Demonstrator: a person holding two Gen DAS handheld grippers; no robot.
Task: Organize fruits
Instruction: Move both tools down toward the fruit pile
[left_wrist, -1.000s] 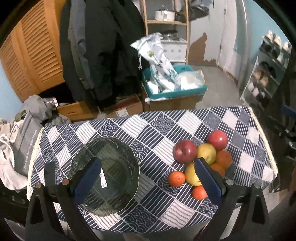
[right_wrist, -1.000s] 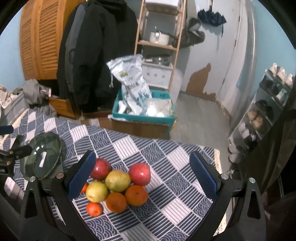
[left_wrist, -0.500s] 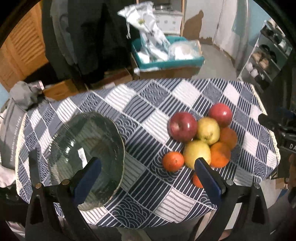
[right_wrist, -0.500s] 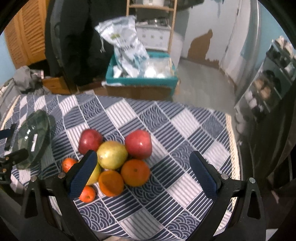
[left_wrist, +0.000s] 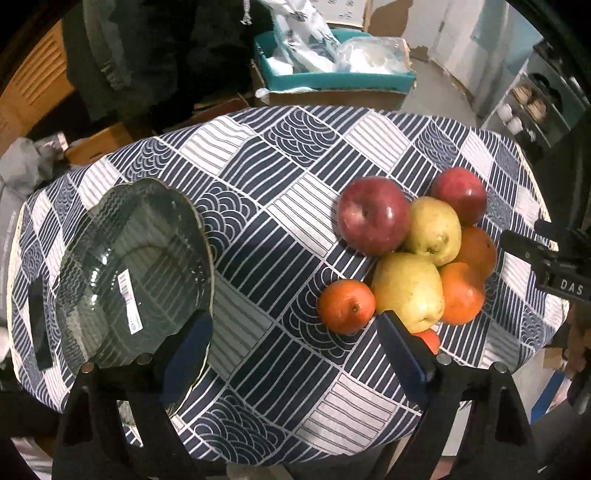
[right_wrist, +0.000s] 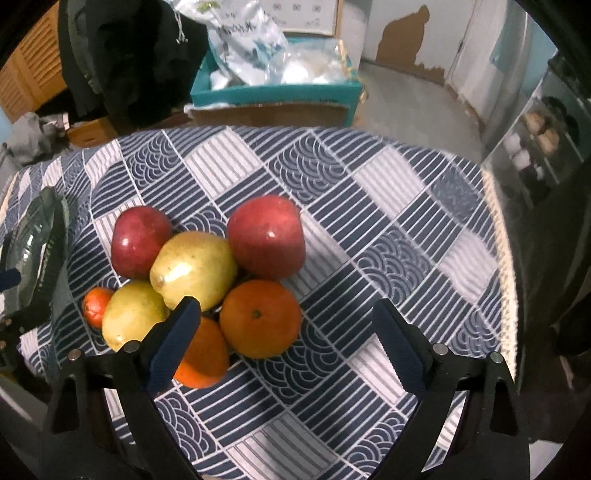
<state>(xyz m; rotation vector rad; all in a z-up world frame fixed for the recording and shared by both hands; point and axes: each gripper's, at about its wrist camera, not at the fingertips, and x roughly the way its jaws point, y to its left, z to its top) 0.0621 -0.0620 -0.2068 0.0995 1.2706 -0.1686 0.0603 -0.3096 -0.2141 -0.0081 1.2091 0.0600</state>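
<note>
A pile of fruit lies on the blue-and-white patterned tablecloth (left_wrist: 280, 206): two red apples (left_wrist: 373, 216) (right_wrist: 265, 236), two yellow pears (left_wrist: 408, 291) (right_wrist: 194, 269), and several oranges (left_wrist: 345, 306) (right_wrist: 260, 319). A green glass bowl (left_wrist: 136, 273) stands empty at the left of the table and shows at the left edge of the right wrist view (right_wrist: 33, 240). My left gripper (left_wrist: 291, 347) is open above the table's near edge, between bowl and fruit. My right gripper (right_wrist: 288, 339) is open just above the near oranges.
Behind the table a teal bin (left_wrist: 332, 77) with plastic bags sits on a cardboard box. Dark coats (right_wrist: 129, 55) hang at the back left. A shoe rack (right_wrist: 543, 140) stands at the right. The table's right edge has a fringe (right_wrist: 506, 277).
Both grippers have come forward and down toward the table; the fruit and bowl now look larger and closer. Both stay open and empty. Nothing on the table has moved.
</note>
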